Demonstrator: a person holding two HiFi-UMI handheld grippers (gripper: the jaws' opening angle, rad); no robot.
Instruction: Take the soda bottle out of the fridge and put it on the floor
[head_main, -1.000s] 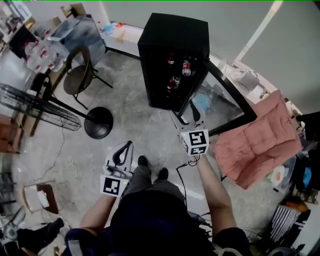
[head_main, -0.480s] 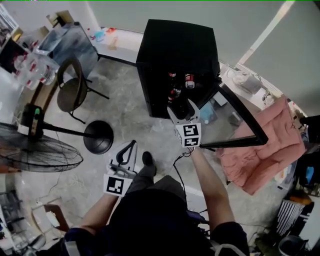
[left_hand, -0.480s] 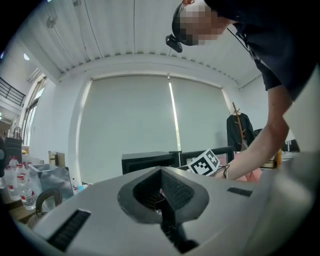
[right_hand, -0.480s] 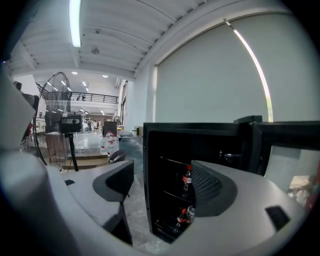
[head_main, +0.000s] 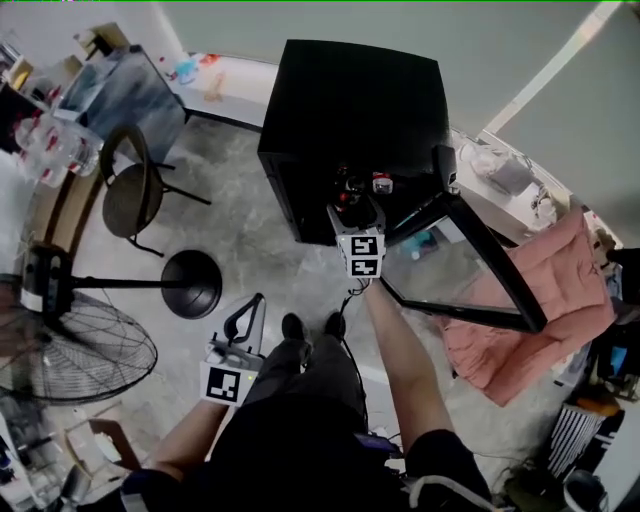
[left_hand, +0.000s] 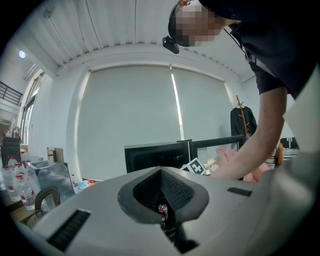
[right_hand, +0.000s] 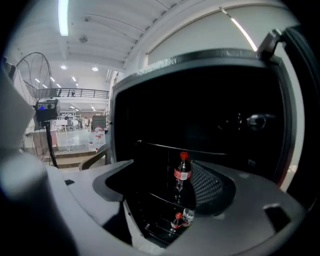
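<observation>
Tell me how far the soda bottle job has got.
Done: the fridge door stands open. In hand: the right hand-held gripper, jaws apart, is lined up on an upright bottle on the shelf, not gripping it. To do: grip it, lift it out, set it on the floor. The left hand-held gripper is shut and empty.

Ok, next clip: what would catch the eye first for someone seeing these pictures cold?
The black fridge stands at the top centre of the head view, its glass door wide open to the right. The right gripper is at the fridge's opening with jaws apart, and an upright red-capped soda bottle sits on a shelf straight ahead, not gripped. The left gripper hangs low beside the person's legs, shut and empty.
</observation>
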